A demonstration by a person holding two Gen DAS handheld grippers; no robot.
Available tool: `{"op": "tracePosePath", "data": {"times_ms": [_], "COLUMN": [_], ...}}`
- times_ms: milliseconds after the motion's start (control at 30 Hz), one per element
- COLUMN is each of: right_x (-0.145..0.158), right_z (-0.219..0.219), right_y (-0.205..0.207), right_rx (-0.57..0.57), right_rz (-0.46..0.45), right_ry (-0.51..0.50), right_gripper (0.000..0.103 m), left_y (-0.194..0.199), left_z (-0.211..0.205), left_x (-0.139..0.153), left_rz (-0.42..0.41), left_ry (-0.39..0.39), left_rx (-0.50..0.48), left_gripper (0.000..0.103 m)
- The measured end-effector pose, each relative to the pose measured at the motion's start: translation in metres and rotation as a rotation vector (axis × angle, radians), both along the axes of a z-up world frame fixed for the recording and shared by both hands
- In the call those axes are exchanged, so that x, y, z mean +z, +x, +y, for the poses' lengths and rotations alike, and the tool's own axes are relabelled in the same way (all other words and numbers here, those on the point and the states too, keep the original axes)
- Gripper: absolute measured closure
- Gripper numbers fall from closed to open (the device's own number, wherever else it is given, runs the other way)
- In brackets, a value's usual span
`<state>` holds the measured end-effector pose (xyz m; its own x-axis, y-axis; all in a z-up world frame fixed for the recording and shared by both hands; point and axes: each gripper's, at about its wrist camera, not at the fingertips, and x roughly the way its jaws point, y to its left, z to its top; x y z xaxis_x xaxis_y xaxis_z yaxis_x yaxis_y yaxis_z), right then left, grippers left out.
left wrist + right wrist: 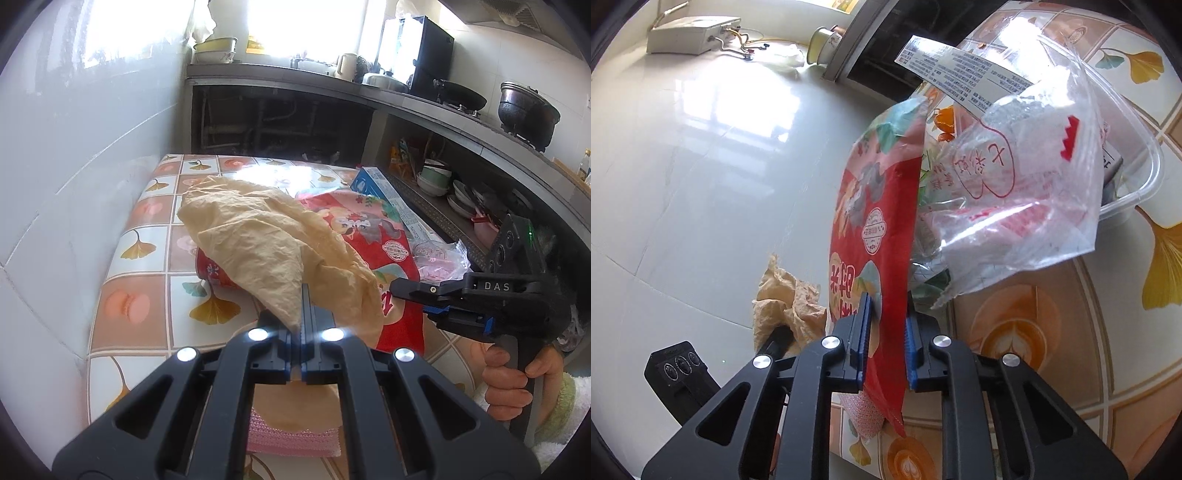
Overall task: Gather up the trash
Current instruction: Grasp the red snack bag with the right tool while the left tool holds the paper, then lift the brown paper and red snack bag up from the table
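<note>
A kitchen bench (155, 236) covered in glossy ginkgo-leaf oilcloth, where two hand-held tools work over a pile of rubbish. The left gripper (301, 325) is closed tight on a corner of a crumpled tan paper bag (266, 236), which fans away from its fingers toward the far wall, its long axis running ahead and slightly left. The right gripper (884, 339), nearer the plastic litter, stands partly open with the red printed snack bag (875, 229) passing between its blue ribbed pads; whether the pads actually pinch the film cannot be told. That bag stands on edge and runs straight ahead from the right gripper, and seen from the left wrist it lies flat beneath the paper, just right of it. Beyond it a clear, wrinkled plastic bag (1015, 206) with red lettering slumps over the rim of a transparent tub (1145, 184), beside a blue-and-white carton (384, 192). The paper looks stiff and creased, the films thin, slick and likely to slip. A pink mesh cloth (291, 439) lies under the left gripper.
</note>
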<state>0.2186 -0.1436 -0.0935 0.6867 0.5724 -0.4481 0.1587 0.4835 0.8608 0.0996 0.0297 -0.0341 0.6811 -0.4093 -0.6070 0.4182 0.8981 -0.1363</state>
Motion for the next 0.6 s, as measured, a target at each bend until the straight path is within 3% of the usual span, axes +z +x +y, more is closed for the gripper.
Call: {"op": "tracePosePath", "data": {"times_ms": [233, 467, 600], "right_x": [0.011, 0.023, 0.040], "right_z": [0.004, 0.001, 0.000], "right_y": [-0.005, -0.012, -0.023], "right_rx": [0.033, 0.050, 0.067], "right_rz": [-0.016, -0.021, -0.053], "right_ry": [-0.053, -0.060, -0.116], "right_gripper": [0.097, 0.098, 0.099], "left_y": [-0.002, -0.004, -0.007], "left_z": [0.005, 0.008, 0.012], "left_x": [0.008, 0.018, 0.026], "left_rz": [-0.022, -0.050, -0.071], "left_ry": [-0.002, 0.018, 0.014], "left_rx": [0.014, 0.039, 0.059], "left_gripper": [0.101, 0.101, 0.101]}}
